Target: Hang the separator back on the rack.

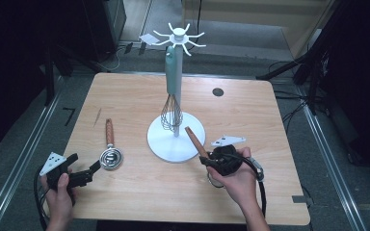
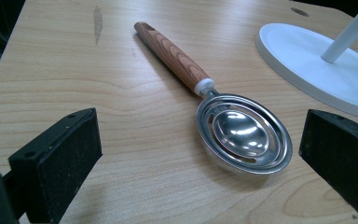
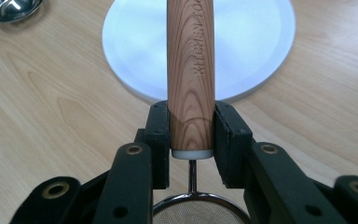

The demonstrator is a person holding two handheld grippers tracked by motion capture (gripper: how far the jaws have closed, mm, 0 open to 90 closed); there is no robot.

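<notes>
Right gripper: its black jaws are clamped on the wooden handle of a strainer, just above the white collar; the handle is round, striped in brown grain, with letters pressed into its side.
Strainer mesh: a fine wire bowl in a metal ring sits below the jaws, close to the camera; in the high view the handle slants up over the desk's near right part, beside the stand's base.
Left gripper: jaws spread wide, nothing between them, low over the near left corner of the desk.
Egg separator: polished steel, oval, slotted around a small inner cup, with a wood-grain handle; it lies flat on the desk just ahead of the left gripper's jaws.
Stand: white, round flat base at mid-desk, thin post, spoked hooks on top.
Whisk: pale green handle, wire loops, hanging from a hook along the post.
Desk: light wood-grain top, rounded corners, a dark round hole near the far right corner.
Room: dim, grey floor, cables, metal rails at both sides.
</notes>
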